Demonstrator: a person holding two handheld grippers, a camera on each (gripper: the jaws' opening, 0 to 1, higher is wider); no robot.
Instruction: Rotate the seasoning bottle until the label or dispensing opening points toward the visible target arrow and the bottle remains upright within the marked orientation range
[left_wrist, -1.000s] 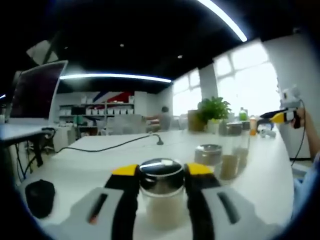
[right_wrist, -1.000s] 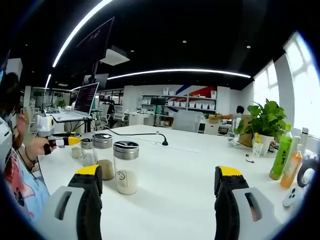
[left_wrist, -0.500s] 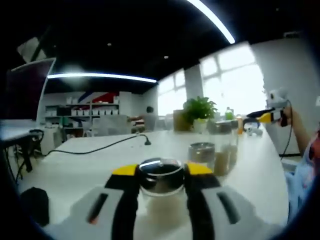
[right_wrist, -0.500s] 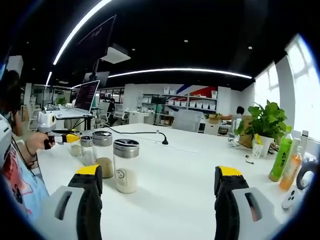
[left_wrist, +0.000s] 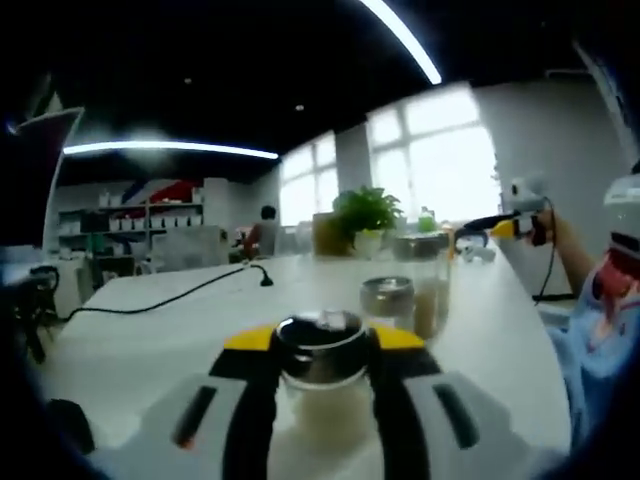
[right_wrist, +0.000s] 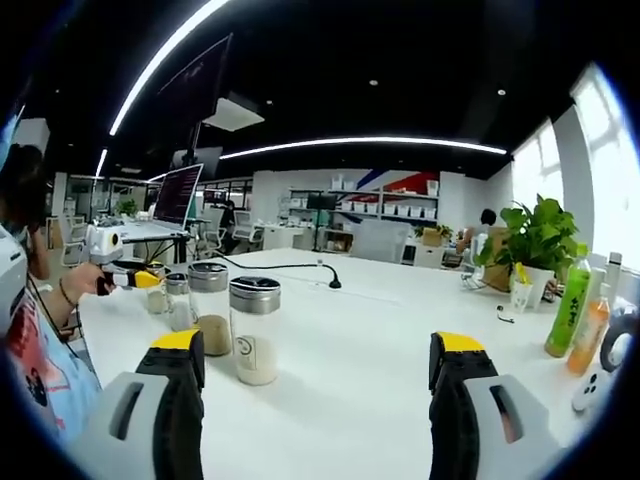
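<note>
While our left gripper (left_wrist: 322, 352) clamps the seasoning bottle (left_wrist: 322, 385) upright on the white table (right_wrist: 380, 330), we see clear glass, chrome lid, pale powder inside. Our right gripper (right_wrist: 320, 365) has jaws wide, holding nothing.

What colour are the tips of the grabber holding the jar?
Yellow. The left gripper has yellow tips on black jaws, closed around the seasoning bottle, clearest in the left gripper view.

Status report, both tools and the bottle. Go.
Left tool shut on seasoning bottle, bottle upright on white table. Right tool open, holding nothing. Two more jars close behind the bottle. Target arrow not seen.
</note>
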